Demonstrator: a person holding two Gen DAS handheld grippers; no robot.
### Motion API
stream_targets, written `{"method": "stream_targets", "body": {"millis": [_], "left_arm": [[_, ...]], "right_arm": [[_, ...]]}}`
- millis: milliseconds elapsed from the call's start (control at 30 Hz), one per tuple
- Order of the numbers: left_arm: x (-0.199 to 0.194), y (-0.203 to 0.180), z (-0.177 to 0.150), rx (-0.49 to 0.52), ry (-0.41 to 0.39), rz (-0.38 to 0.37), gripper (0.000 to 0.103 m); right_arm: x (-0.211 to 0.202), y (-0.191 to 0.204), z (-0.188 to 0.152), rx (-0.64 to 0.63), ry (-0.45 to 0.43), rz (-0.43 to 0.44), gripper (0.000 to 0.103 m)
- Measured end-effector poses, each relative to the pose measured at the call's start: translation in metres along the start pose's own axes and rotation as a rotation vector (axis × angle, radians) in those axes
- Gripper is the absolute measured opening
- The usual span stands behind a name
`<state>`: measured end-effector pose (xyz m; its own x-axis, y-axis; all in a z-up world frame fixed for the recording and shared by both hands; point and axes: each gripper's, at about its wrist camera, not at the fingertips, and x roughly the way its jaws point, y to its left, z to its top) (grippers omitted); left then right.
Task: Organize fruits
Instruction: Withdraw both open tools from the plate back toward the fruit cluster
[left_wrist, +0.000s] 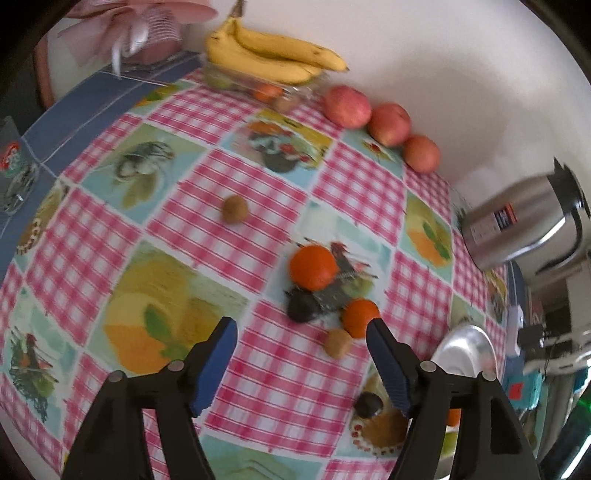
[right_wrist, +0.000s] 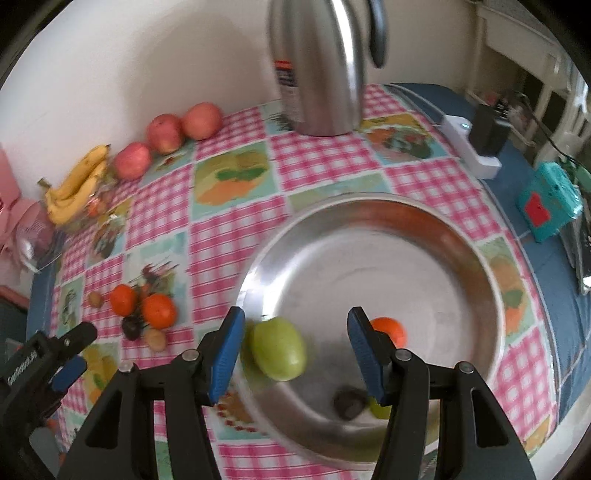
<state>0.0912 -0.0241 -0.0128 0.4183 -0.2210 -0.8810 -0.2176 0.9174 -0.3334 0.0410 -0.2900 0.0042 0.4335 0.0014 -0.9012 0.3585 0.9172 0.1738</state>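
My left gripper (left_wrist: 300, 329) is open above the checked tablecloth, with nothing between its blue pads. Just beyond it lie two oranges (left_wrist: 313, 266) (left_wrist: 360, 317), a dark plum (left_wrist: 301, 308) and a small brown kiwi (left_wrist: 338, 342). Another kiwi (left_wrist: 234, 208) lies alone farther out. My right gripper (right_wrist: 295, 320) is open over the steel plate (right_wrist: 476, 258). A green fruit (right_wrist: 279, 349) lies in the plate under its fingers, untouched by the pads. An orange (right_wrist: 391, 328) and a dark plum (right_wrist: 349, 400) also lie in the plate. The left gripper (right_wrist: 74, 350) shows at the lower left.
Bananas (left_wrist: 273, 51) on a clear container and three apples (left_wrist: 347, 105) line the back wall. A steel kettle (right_wrist: 317, 66) stands behind the plate. A white power strip (right_wrist: 469, 147) and a teal box (right_wrist: 546, 203) sit at the right. A glass (left_wrist: 14, 173) stands at the far left.
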Motion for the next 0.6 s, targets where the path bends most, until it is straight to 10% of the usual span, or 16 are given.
{"method": "stream_targets", "body": {"millis": [600], "left_arm": [[-0.014, 0.024, 0.01, -0.003, -0.12, 0.166, 0.103]], "right_arm": [[-0.001, 0.07, -0.014, -0.181, 0.001, 0.128, 0.086]]}}
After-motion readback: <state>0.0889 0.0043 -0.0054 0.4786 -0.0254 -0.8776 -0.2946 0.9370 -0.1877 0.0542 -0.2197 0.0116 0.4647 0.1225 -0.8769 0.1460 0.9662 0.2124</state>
